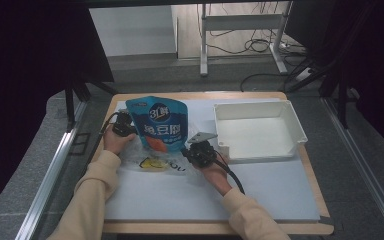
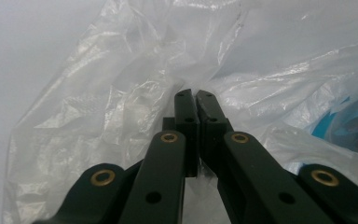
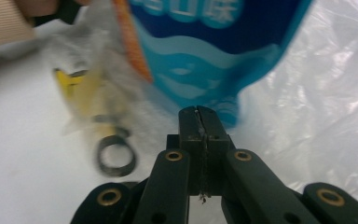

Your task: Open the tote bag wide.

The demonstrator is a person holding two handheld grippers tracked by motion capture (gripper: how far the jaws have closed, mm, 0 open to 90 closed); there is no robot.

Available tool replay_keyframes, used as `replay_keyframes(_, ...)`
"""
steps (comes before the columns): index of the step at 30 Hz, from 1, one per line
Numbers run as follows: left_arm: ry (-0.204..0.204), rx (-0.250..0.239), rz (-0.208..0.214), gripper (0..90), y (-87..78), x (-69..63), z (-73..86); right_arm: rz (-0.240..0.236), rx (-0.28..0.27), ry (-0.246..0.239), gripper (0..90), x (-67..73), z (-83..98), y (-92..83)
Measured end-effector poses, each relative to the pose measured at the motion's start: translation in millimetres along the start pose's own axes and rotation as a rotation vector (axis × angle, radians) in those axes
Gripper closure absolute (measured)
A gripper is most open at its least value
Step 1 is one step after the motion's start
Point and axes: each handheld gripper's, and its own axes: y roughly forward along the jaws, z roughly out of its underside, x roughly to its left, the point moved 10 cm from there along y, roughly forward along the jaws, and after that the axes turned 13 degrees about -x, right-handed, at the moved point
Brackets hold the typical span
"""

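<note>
- Left gripper (image 1: 123, 125): near the bench's left edge, toward the far side, held in the person's left hand (image 1: 114, 140). Jaws pinched together on the clear plastic bag (image 2: 121, 107); in the left gripper view the film bunches up right at the jaw tips. No earlier look here, so nothing on motion.
- Clear plastic bag: crumpled, spread on the white mat (image 1: 260, 195) between the two grippers, left of bench centre. Yellow and black print on it shows in the high view, nearer the person than the pouch.
- Blue pouch (image 1: 160, 122): sits inside or against the bag, can't tell which from the high view. It stands tilted with its top toward the far edge, white lettering and an orange patch on the face. In the right gripper view its lower edge hangs just beyond the jaw tips, blurred.
- Right gripper (image 1: 200, 152): about bench centre, in the person's right hand (image 1: 215, 175), grey three-cornered plate on top. Jaws closed tight with a thin strip of bag film caught in the seam between them, per the right gripper view.
- White tray (image 1: 295, 125): far-right part of the bench, just beside the right gripper, not touched by it.
</note>
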Motion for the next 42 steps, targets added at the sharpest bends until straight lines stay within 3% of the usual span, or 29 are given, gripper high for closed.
replay_keyframes(4,0.001,-0.002,0.001,89.3,1.3,-1.0,0.5,0.035,0.020,0.017,88.9,-10.6,7.1,9.8)
replay_keyframes(7,-0.003,-0.005,0.005,89.4,1.8,-0.1,0.3,0.025,0.033,0.028,88.9,-12.4,11.8,16.0)
replay_keyframes(13,-0.019,-0.024,0.006,89.5,4.2,2.2,-1.4,-0.041,0.110,0.029,89.0,0.5,29.3,23.9)
replay_keyframes(19,-0.021,-0.029,-0.003,89.5,6.5,6.2,-4.0,-0.114,0.122,-0.002,89.1,18.0,35.9,14.9)
replay_keyframes(24,-0.037,-0.039,-0.004,89.5,9.4,8.6,-6.3,-0.134,0.126,-0.013,89.2,23.7,39.7,7.7)
replay_keyframes(34,-0.025,-0.031,-0.014,89.5,7.6,8.2,-5.7,-0.147,0.125,-0.007,89.1,24.7,40.8,6.0)
replay_keyframes(38,-0.009,-0.054,-0.028,88.9,-0.3,8.0,-11.0,-0.143,0.124,-0.006,89.1,24.4,40.4,5.9)
replay_keyframes(42,0.009,-0.098,-0.032,87.3,-23.2,5.7,-23.2,-0.140,0.098,-0.004,89.0,22.4,36.0,4.0)
